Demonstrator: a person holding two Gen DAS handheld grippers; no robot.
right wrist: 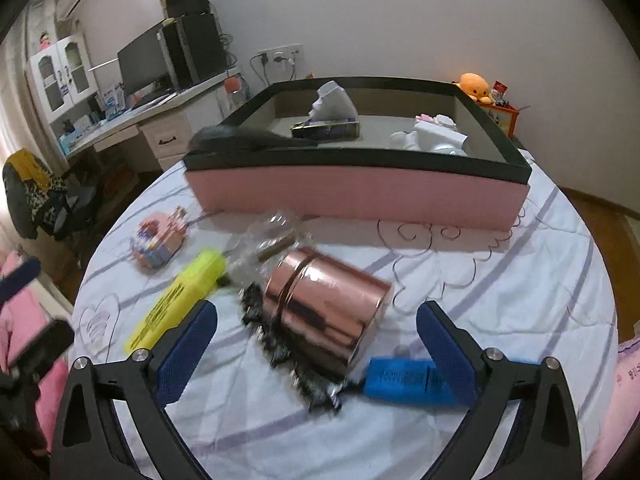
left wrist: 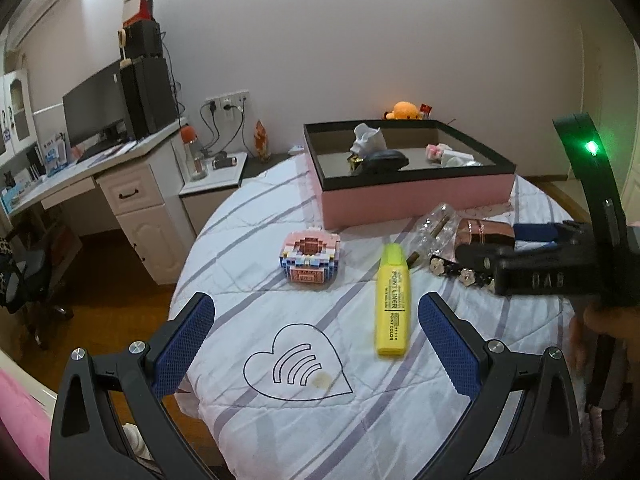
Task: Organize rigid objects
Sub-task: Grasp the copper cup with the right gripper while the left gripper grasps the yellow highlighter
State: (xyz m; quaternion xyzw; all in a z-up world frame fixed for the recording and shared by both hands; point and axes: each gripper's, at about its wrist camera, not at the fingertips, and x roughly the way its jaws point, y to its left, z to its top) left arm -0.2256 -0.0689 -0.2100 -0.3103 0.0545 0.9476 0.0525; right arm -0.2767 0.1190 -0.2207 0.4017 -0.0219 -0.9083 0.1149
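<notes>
Right now both claws hang released above the quilt-covered tabletop (left wrist: 360, 420), gripping nothing. Between the spread fingers of the right claw (right wrist: 316, 344) lies a rose-gold tin (right wrist: 328, 308) on its side, touching a black beaded strip (right wrist: 280, 344); a blue marker (right wrist: 404, 380) lies by its right finger. Ahead of the left claw (left wrist: 316, 340), nearer its right finger, lies a yellow highlighter (left wrist: 394, 300), with a pink brick model (left wrist: 310, 258) further off. Beyond everything stands the pink box (right wrist: 360, 194), already containing several items.
</notes>
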